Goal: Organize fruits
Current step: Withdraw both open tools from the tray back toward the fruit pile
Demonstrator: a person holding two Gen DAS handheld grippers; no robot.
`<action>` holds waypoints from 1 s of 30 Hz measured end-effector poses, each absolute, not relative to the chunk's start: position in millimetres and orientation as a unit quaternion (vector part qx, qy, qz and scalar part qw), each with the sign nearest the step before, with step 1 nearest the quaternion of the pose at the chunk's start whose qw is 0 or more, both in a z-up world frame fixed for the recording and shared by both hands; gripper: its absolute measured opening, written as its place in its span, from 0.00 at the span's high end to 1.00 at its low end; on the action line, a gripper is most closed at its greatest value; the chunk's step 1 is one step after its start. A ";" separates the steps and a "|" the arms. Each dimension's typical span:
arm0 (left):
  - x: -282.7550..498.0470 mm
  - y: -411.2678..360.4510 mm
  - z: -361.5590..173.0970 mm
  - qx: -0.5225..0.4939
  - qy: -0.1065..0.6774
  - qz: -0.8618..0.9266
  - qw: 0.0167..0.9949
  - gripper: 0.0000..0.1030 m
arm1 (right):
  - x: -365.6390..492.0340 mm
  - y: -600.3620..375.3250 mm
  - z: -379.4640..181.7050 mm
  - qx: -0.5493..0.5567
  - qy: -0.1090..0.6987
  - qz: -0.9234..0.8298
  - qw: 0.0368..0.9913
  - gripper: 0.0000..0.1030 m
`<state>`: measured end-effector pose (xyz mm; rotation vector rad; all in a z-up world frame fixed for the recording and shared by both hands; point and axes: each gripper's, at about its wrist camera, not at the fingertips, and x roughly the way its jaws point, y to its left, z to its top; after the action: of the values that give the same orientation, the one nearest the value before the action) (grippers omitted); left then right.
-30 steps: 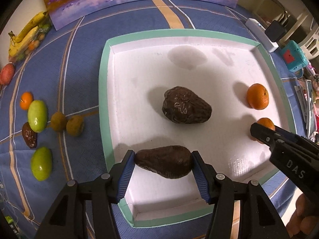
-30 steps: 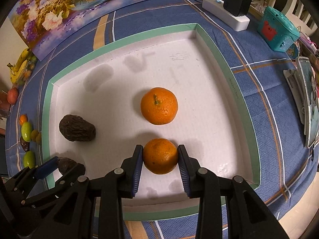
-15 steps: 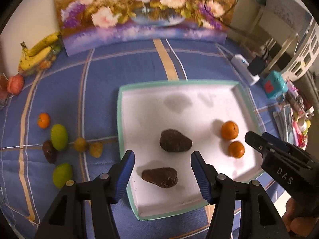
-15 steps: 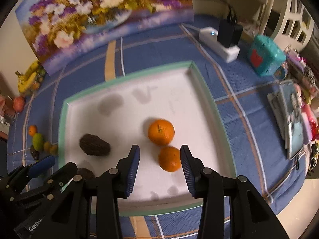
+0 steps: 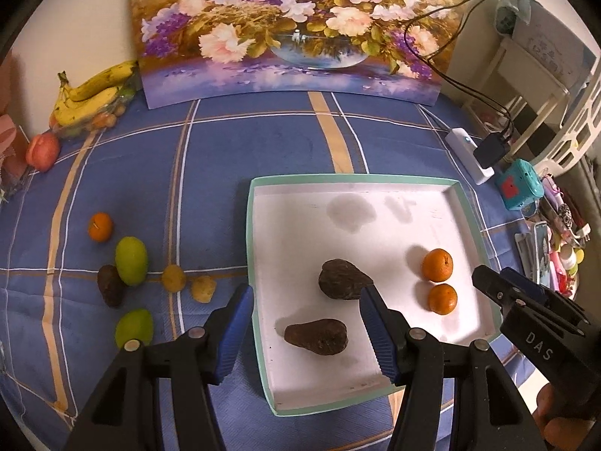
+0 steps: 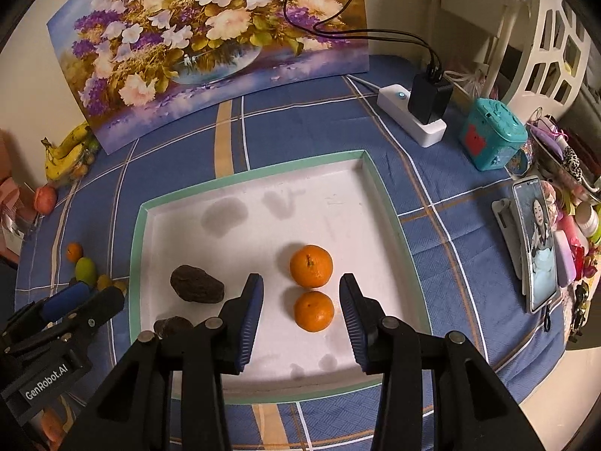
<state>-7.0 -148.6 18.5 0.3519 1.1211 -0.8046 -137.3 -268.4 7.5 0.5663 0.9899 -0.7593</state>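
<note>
A white tray with a green rim [image 5: 251,248] holds two dark avocados [image 5: 343,280] [image 5: 317,336] on its left and two oranges [image 5: 437,265] [image 5: 442,298] on its right. My left gripper [image 5: 306,295] hovers open, high above the nearer avocado, touching nothing. My right gripper [image 6: 301,280] hangs open above the nearer orange [image 6: 313,311], well clear of it. On the cloth left of the tray lie a small orange [image 5: 100,226], two green fruits [image 5: 130,260] [image 5: 134,327], a dark avocado [image 5: 110,285] and two small yellow fruits [image 5: 173,278].
A flower painting [image 5: 296,26] leans on the back wall. Bananas [image 5: 94,92] and a red fruit [image 5: 42,151] lie at the far left. A power strip with a charger [image 6: 413,116], a teal box [image 6: 492,135], a phone [image 6: 539,248] and clutter line the right side.
Both grippers have risen away from the tray. The left let go of the nearer avocado and the right let go of the nearer orange; both fruits stay in the tray.
</note>
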 end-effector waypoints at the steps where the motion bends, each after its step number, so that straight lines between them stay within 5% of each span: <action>1: -6.2 -147.5 18.2 0.161 0.515 -0.367 0.757 0.39 | -137.5 -268.1 7.5 0.262 0.457 -0.351 0.774 0.58; 5: -0.5 -143.7 15.3 0.162 0.518 -0.347 0.765 0.18 | -138.0 -268.5 6.7 0.263 0.456 -0.352 0.774 0.55; 6: 1.7 -142.8 14.5 0.166 0.518 -0.336 0.769 0.12 | -137.8 -268.6 5.8 0.263 0.457 -0.352 0.773 0.45; 9: 7.9 -138.7 12.6 0.175 0.512 -0.310 0.782 0.01 | -136.6 -268.7 3.0 0.260 0.461 -0.352 0.772 0.33; 12: 14.7 -133.1 11.4 0.176 0.508 -0.293 0.791 0.00 | -135.4 -268.4 0.9 0.252 0.467 -0.352 0.771 0.30; 15: 20.6 -128.1 11.7 0.180 0.501 -0.276 0.800 0.00 | -134.8 -267.8 1.0 0.242 0.464 -0.356 0.774 0.12; 30: 26.3 -122.6 15.4 0.189 0.491 -0.268 0.807 0.00 | -130.5 -261.1 6.6 0.218 0.440 -0.354 0.796 0.11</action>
<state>26.3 -122.6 15.4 0.4045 1.0513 -0.5743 -130.5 -261.1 6.6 0.4692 0.9453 -0.7614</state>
